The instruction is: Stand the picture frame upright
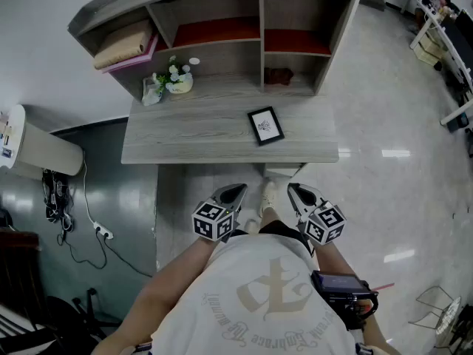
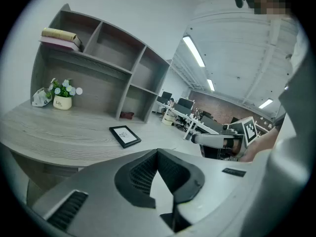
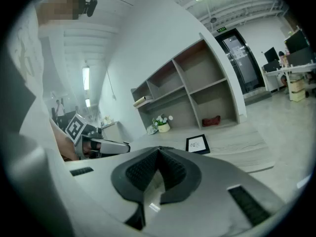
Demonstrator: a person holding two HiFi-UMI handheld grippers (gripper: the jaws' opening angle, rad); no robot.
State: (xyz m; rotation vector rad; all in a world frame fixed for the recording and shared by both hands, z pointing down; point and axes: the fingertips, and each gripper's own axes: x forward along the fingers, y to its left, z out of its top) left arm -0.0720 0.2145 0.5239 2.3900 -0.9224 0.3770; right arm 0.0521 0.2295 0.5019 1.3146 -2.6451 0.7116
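A black picture frame [image 1: 266, 126] lies flat, face up, on the grey wooden desk [image 1: 192, 135], right of its middle and near the front edge. It also shows in the left gripper view [image 2: 125, 135] and the right gripper view [image 3: 197, 144]. Both grippers hang in front of the desk, close to my chest and well short of the frame. My left gripper [image 1: 236, 192] has its jaws together with nothing between them, and so does my right gripper [image 1: 294, 190]. Each gripper sees the other: the right gripper [image 2: 217, 139] and the left gripper [image 3: 101, 145].
A shelf unit [image 1: 260, 21] stands along the desk's back. A small flower pot [image 1: 179, 81] and a white bag [image 1: 152, 91] sit at the back left. A dark red thing [image 1: 278, 75] lies in a lower cubby. Cables [image 1: 81, 220] trail on the floor at left.
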